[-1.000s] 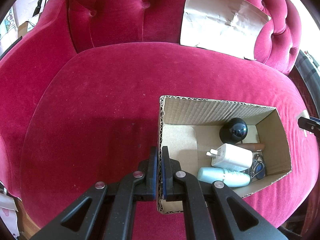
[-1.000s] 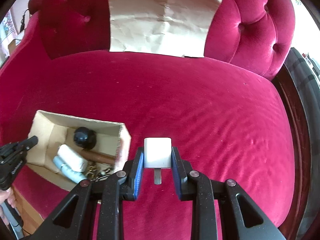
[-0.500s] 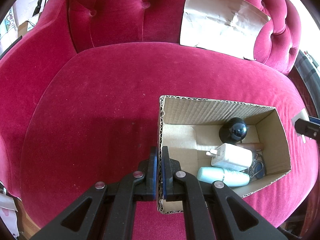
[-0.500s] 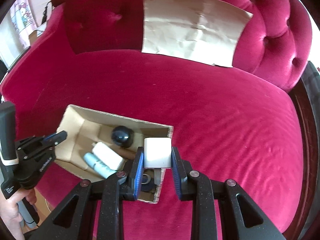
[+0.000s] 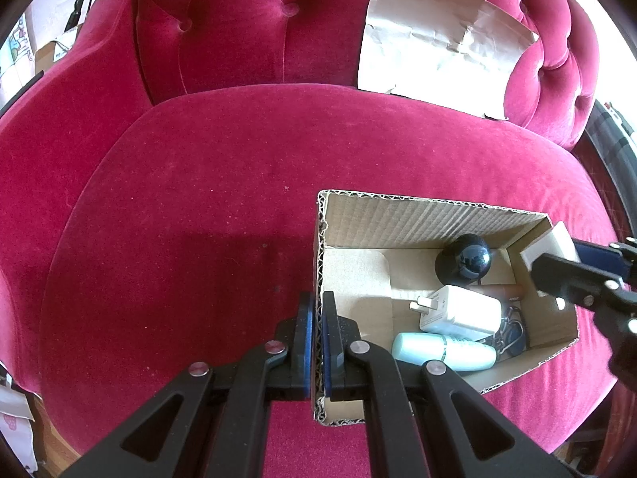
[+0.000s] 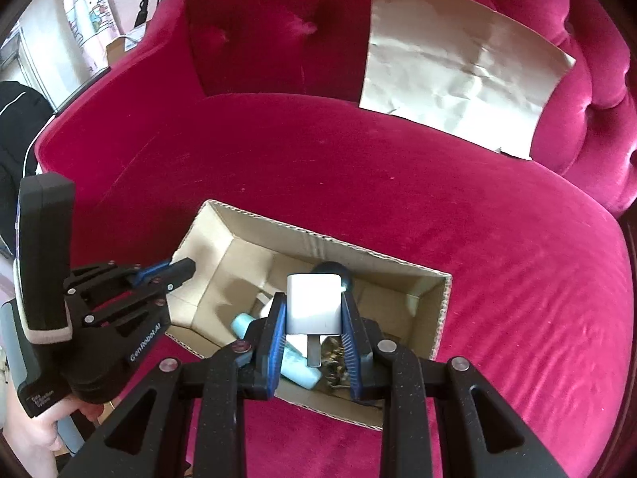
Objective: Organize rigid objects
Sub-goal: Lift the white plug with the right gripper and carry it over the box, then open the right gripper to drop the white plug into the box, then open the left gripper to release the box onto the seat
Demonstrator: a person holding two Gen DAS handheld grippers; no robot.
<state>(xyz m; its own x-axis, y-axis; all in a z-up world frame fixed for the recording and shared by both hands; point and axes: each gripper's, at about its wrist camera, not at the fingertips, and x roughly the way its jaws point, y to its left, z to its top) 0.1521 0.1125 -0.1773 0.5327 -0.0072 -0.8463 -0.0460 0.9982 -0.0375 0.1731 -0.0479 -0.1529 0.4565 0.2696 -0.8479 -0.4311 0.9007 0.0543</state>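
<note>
An open cardboard box (image 5: 418, 215) (image 6: 438, 310) rests on the red velvet sofa seat. Inside lie a black ball (image 5: 464, 261), a white charger (image 5: 462, 312), a pale blue tube (image 5: 442, 352) and some keys (image 5: 511, 330). My left gripper (image 5: 317, 298) (image 6: 181, 271) is shut on the box's left wall, one finger inside and one outside. My right gripper (image 6: 314, 298) (image 5: 557, 263) is shut on a small white plug adapter (image 6: 314, 302) (image 5: 547, 245), prong toward the camera, held above the box's right end.
A crumpled sheet of brown paper (image 5: 442, 51) (image 6: 462, 67) leans on the tufted backrest. Bare red cushion (image 5: 179, 219) spreads left of the box and to its right (image 6: 537, 279). A hand (image 6: 36, 426) holds the left gripper's handle.
My right gripper has carried the white adapter leftward from over bare cushion to above the box. The left gripper has stayed clamped on the box wall.
</note>
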